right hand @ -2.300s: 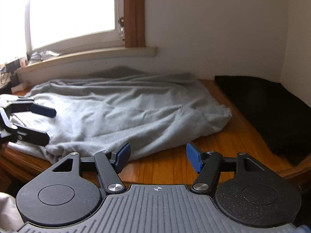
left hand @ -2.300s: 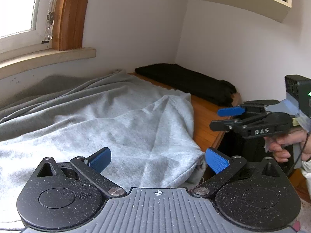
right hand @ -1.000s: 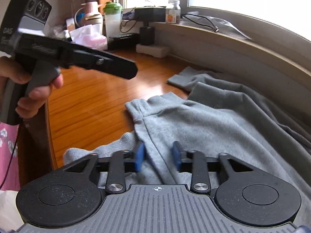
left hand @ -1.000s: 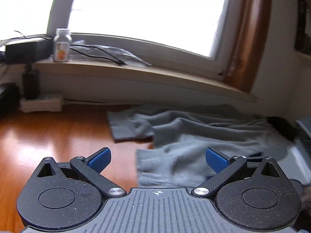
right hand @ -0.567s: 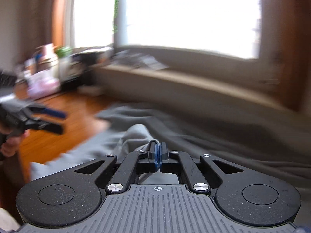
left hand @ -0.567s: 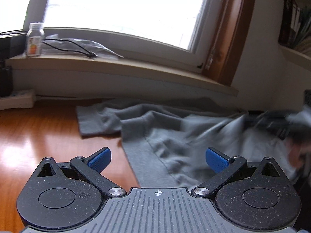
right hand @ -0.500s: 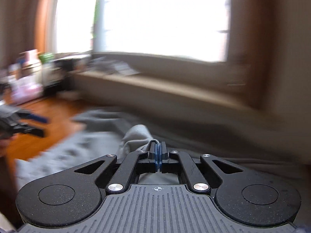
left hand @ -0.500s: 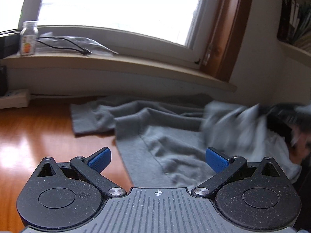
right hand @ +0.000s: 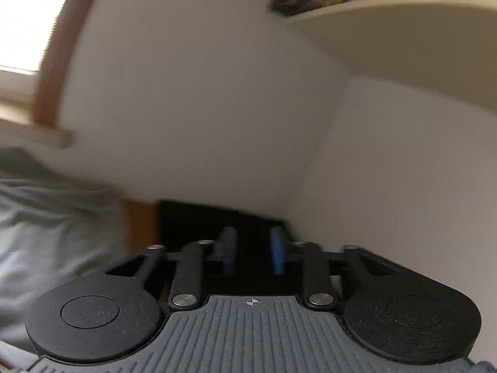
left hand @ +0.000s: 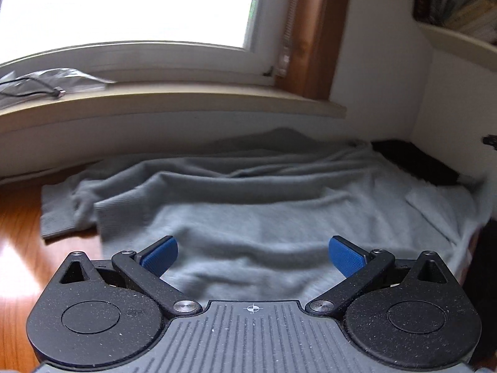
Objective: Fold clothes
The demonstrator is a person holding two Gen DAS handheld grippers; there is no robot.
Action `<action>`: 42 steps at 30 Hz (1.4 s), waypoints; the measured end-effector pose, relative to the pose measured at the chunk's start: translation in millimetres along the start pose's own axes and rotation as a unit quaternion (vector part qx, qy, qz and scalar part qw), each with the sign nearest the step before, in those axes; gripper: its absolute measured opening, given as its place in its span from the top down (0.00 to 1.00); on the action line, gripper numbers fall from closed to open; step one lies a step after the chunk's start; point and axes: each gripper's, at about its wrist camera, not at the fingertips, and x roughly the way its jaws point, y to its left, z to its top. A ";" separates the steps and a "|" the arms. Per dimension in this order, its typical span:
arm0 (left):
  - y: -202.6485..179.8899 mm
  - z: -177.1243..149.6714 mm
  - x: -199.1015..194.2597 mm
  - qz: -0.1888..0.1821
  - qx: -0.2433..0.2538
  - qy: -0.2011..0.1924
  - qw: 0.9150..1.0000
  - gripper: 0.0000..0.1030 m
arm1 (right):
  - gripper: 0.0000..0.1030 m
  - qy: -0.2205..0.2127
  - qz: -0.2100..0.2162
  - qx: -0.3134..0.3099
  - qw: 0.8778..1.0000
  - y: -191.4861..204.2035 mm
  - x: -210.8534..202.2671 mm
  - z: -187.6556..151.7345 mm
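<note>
- Wooden tabletop (left hand: 18,248) under a bright window (left hand: 124,6), pale sill (left hand: 186,102) running along the wall; white corner and a bookshelf (right hand: 388,31) at the right.
- Grey sweatshirt (left hand: 264,217) spread rumpled below the sill, one cuff toward the bare wood at the left.
- Black folded cloth (left hand: 413,161) just right of the sweatshirt, in the corner.
- Left gripper (left hand: 253,253) spread wide above the sweatshirt's near part, nothing between the pads.
- Right gripper (right hand: 251,250) blurred, just been opening to a narrow gap, empty, aimed at the black cloth.
</note>
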 end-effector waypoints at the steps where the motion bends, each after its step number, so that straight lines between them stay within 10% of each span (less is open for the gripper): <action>1: -4.9 -1.2 -0.3 0.000 0.008 0.003 1.000 0.00 | 0.70 0.002 0.032 0.004 0.999 14.1 -1.2 -4.2; 5: -26.5 -9.8 -9.1 -0.014 0.045 0.011 0.999 0.06 | 0.62 0.015 0.169 0.010 0.985 79.3 -6.0 -21.9; 10: -58.8 -21.9 -19.0 -0.051 0.089 0.029 0.994 0.38 | 0.61 0.040 0.323 -0.013 0.945 160.3 -12.6 -37.8; 16: -57.6 -39.4 -36.4 -0.067 0.128 0.061 0.988 0.47 | 0.61 0.060 0.397 -0.050 0.915 192.1 -51.5 -48.6; 29: -26.1 -68.9 -64.3 -0.046 0.144 0.108 0.983 0.43 | 0.62 0.103 0.445 -0.143 0.878 186.6 -84.5 -66.9; 32: -27.1 -70.1 -65.9 -0.040 0.161 0.105 0.980 0.62 | 0.84 0.107 0.446 -0.146 0.876 183.8 -80.8 -66.7; 34: -24.3 -69.8 -68.8 -0.037 0.159 0.102 0.981 0.98 | 0.91 0.105 0.450 -0.148 0.874 179.7 -81.5 -65.3; 42: -8.6 -72.5 -102.5 -0.052 0.135 0.080 0.986 0.99 | 0.93 0.096 0.482 -0.188 0.850 169.2 -96.5 -73.8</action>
